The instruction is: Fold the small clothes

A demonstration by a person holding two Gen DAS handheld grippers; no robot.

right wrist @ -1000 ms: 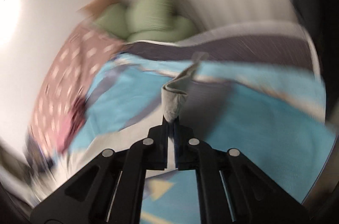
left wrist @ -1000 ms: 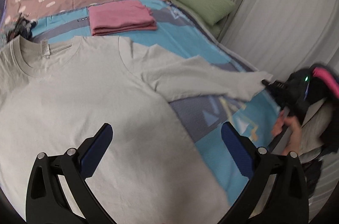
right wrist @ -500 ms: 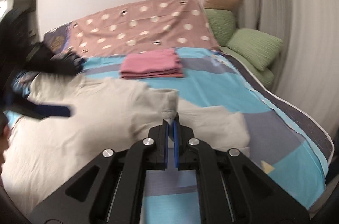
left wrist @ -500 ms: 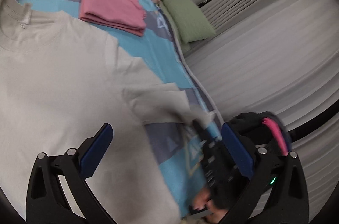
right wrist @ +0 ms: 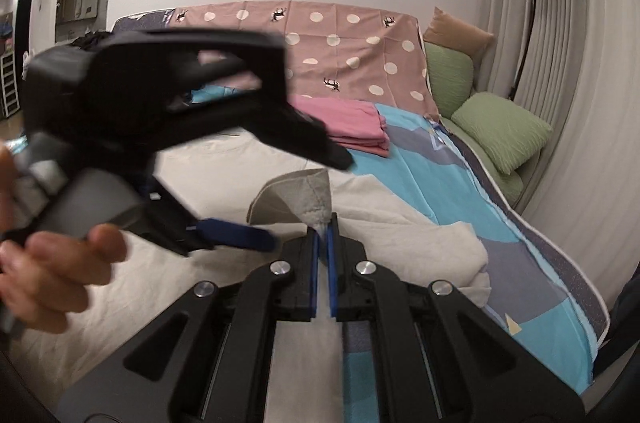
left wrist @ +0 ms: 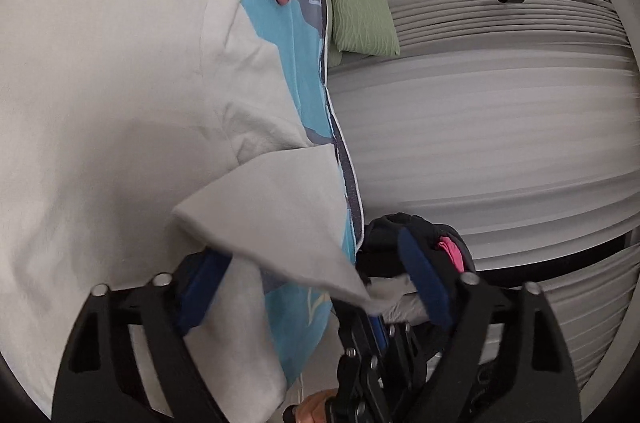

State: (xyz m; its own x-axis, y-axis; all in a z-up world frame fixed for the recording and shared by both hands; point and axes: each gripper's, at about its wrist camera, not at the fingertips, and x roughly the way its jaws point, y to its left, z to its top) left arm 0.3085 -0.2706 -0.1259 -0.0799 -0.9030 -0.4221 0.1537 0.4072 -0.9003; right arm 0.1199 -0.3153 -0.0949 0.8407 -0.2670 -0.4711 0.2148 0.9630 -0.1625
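You've got a pale grey t-shirt (right wrist: 400,223) on a bedspread (right wrist: 448,183) in bright turquoise with slate-grey blocks (plus a tiny yellow triangle). The folded garment (right wrist: 344,123) is pink, the hanging sheet (right wrist: 340,47) dusty pink with cream polka dots, the cushions (right wrist: 500,131) sage green, and your gripper pads (right wrist: 314,263) blue.

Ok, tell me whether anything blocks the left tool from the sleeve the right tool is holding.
Nothing visible does. The right tool pinches the sleeve, which drapes between the closing left tool; its blue pads do not yet press the sleeve.
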